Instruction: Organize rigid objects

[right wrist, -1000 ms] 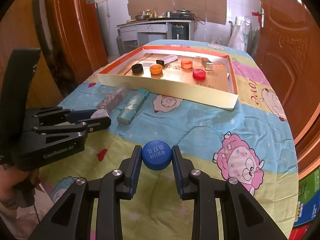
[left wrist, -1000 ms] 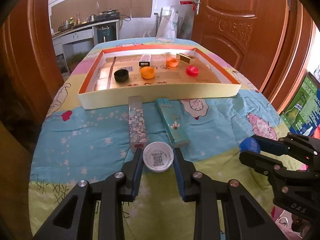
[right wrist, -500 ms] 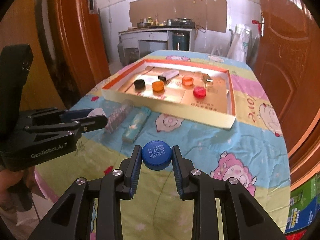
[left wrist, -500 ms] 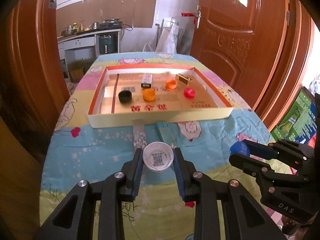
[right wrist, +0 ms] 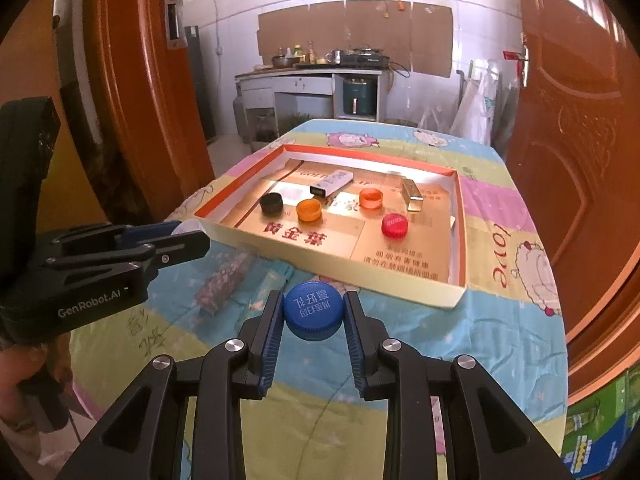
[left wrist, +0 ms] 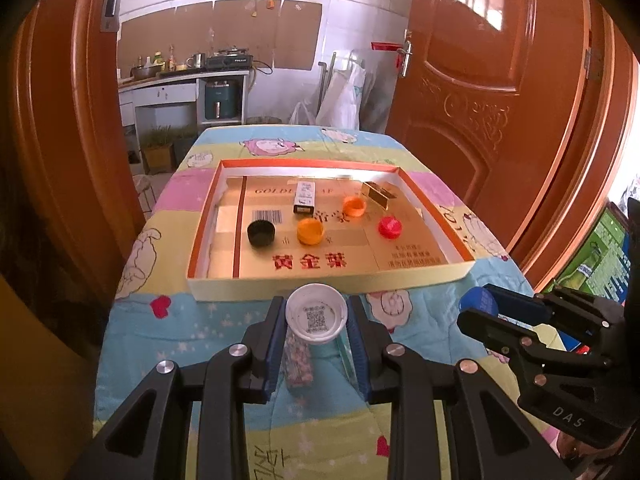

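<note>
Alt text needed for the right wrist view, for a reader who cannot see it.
The right gripper holds a blue cap above a cartoon-print tablecloth. Beyond lies a shallow box holding black, two orange and red caps. At left, the left gripper holds a white cap.
</note>
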`<act>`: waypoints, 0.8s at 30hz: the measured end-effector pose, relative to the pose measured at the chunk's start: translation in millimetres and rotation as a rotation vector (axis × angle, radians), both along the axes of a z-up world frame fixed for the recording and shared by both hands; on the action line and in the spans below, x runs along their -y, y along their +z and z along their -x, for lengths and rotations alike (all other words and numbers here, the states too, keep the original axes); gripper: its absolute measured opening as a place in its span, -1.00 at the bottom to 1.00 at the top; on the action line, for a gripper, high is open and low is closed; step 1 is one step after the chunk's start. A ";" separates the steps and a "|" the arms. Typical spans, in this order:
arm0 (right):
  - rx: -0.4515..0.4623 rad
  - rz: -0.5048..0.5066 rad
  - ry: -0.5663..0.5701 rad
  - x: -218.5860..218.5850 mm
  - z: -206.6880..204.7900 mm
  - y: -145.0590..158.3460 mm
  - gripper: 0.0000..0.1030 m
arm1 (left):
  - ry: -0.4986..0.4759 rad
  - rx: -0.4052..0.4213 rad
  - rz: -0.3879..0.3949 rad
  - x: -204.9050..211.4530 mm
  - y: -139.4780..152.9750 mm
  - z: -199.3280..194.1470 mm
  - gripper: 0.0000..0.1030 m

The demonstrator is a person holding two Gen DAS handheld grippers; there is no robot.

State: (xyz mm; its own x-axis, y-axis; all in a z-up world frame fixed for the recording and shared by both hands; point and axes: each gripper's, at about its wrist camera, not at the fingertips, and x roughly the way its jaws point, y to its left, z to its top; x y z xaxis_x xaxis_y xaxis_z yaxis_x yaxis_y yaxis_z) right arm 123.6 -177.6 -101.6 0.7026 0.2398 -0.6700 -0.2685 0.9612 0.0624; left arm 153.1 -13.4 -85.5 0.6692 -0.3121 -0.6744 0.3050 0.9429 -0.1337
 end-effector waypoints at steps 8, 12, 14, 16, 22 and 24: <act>0.001 -0.002 0.007 -1.0 -22.1 3.4 -0.40 | 0.015 -0.011 -0.001 -0.6 -2.0 -22.4 -0.41; -0.003 -0.008 0.011 -0.4 -33.7 4.3 -0.41 | 0.021 -0.017 -0.006 0.4 -2.4 -35.5 -0.41; -0.005 -0.011 0.013 -0.4 -39.6 4.0 -0.40 | 0.023 -0.024 -0.008 1.2 -3.1 -44.1 -0.41; -0.010 -0.014 0.015 0.6 -47.3 3.1 -0.40 | 0.026 -0.027 -0.011 1.8 -3.9 -51.5 -0.41; -0.023 -0.021 0.009 6.7 -70.9 0.3 -0.40 | 0.029 -0.041 -0.014 3.5 -5.5 -77.4 -0.41; -0.025 -0.020 0.009 8.4 -79.2 -0.4 -0.40 | 0.030 -0.042 -0.015 4.5 -5.0 -87.0 -0.41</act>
State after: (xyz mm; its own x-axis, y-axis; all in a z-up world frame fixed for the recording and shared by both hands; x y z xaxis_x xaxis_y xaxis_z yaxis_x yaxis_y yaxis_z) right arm 202.8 -186.0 -101.9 0.6833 0.2593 -0.6825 -0.2753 0.9573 0.0882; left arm 240.1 -17.9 -90.5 0.6489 -0.2815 -0.7069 0.2707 0.9537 -0.1313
